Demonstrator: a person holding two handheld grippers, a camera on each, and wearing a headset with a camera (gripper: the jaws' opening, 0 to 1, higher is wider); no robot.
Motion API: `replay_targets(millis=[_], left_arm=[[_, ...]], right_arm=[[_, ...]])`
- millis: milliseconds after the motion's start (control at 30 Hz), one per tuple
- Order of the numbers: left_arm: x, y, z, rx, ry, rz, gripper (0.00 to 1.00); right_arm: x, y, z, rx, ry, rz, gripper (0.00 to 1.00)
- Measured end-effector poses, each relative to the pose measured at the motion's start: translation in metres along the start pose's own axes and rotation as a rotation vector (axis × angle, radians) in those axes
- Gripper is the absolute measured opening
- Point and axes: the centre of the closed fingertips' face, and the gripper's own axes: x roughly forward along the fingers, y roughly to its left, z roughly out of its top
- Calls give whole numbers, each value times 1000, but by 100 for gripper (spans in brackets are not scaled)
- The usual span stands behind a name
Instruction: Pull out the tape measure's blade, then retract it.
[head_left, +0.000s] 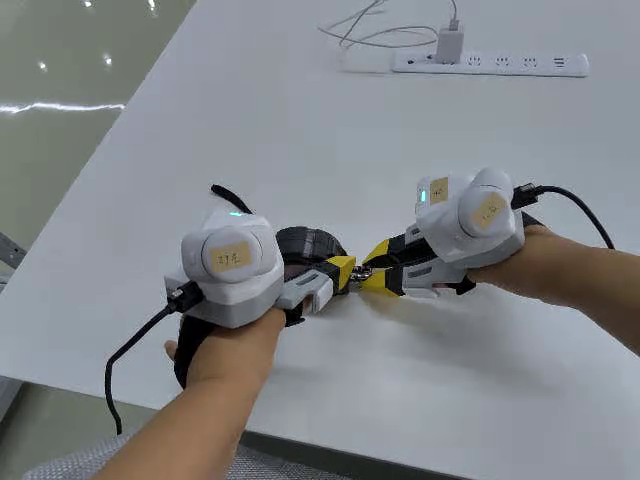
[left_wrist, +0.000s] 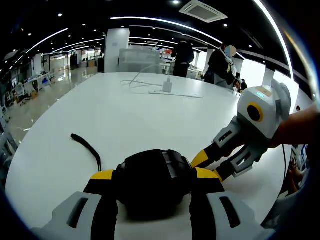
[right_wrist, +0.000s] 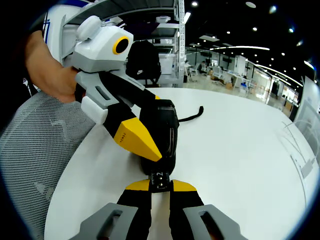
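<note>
Black rounded tape measure (left_wrist: 152, 187), L gripper (left_wrist: 155, 176) jaws clamp it, R gripper (right_wrist: 161, 187) jaws pinch blade tip (right_wrist: 159, 179)

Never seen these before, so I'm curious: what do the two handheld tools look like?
The left gripper and right gripper match: rounded white housings with tan stickers, grey-and-black bodies, yellow-tipped jaws. A black cable trails from each. Forearms are bare, no sleeves.
</note>
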Motion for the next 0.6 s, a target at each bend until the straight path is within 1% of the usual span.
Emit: replay_targets(millis=[600], left_arm=[[0, 1, 1, -6, -4, -3, 53]], right_arm=[[6, 1, 5, 2, -1, 5, 8]])
